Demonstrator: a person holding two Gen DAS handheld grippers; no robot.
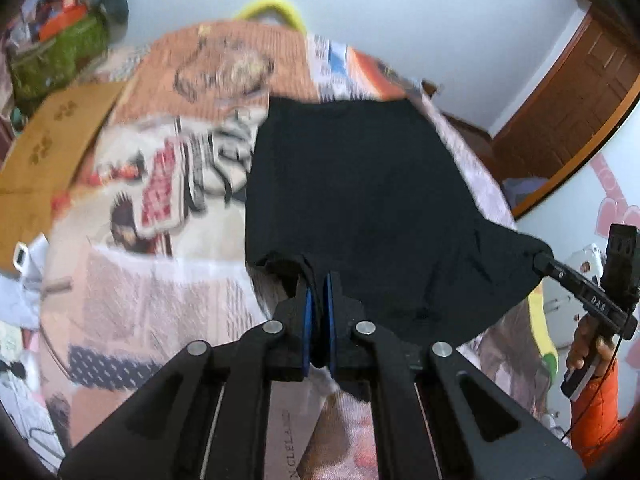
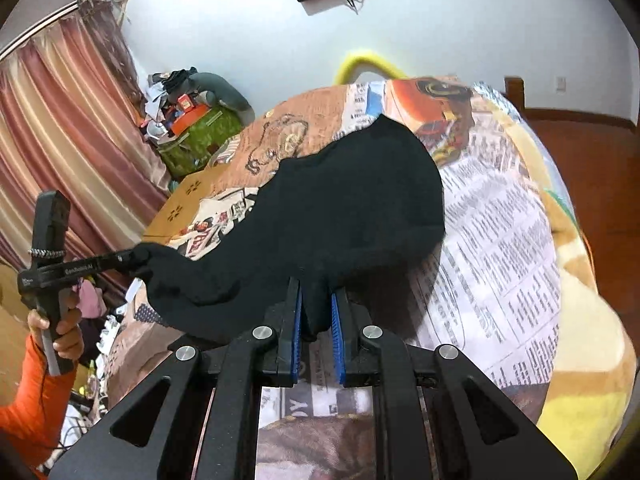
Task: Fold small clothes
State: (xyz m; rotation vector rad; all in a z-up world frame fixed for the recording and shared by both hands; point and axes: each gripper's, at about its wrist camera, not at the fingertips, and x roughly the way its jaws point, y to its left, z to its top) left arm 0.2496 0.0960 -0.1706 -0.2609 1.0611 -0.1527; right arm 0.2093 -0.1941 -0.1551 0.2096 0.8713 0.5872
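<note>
The left tool [image 1: 318, 280] has its blue pads nearly together, clamped on one near corner of the black fabric garment [image 1: 360, 200]. The right tool [image 2: 316, 300] is clamped on the other near corner, a bunch of cloth filling its slightly wider gap. The garment's near edge hangs lifted between them (sagging a little); its far part lies on the bed with the newspaper-print blanket [image 2: 500, 240]. Bare blanket lies on both sides. A flat brown cardboard sheet [image 1: 52, 152] rests at the bed's left edge.

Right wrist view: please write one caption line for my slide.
Right gripper and left gripper each pinch the near edge of a black garment over the printed blanket.
</note>
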